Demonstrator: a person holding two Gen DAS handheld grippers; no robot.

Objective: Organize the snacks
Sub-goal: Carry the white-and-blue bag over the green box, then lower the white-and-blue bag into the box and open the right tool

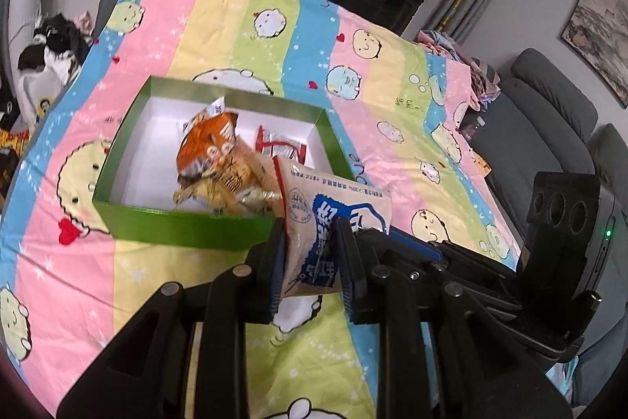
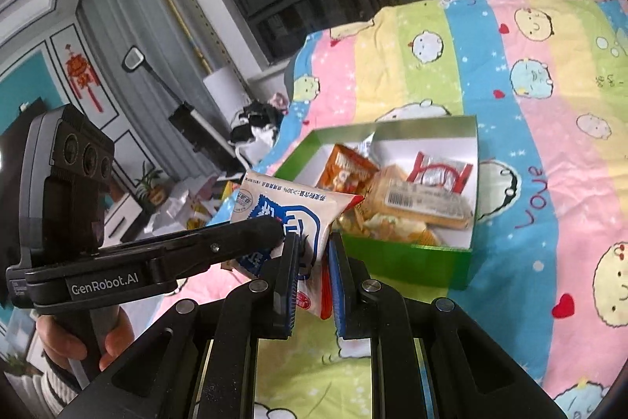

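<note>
Above the striped bedsheet (image 1: 204, 26), both grippers (image 1: 310, 254) (image 2: 312, 269) clamp a cream-and-blue packet (image 1: 333, 207) (puffy).

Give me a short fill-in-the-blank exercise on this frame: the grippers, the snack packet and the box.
1. Both the left gripper and the right gripper are shut on the same white-and-blue plastic snack packet, which hangs ____ the striped cartoon bedsheet.
2. The cardboard box with the white inside has outer walls coloured ____.
3. The orange snack bag lies ____ that box.

Missing words: above; green; inside
</note>
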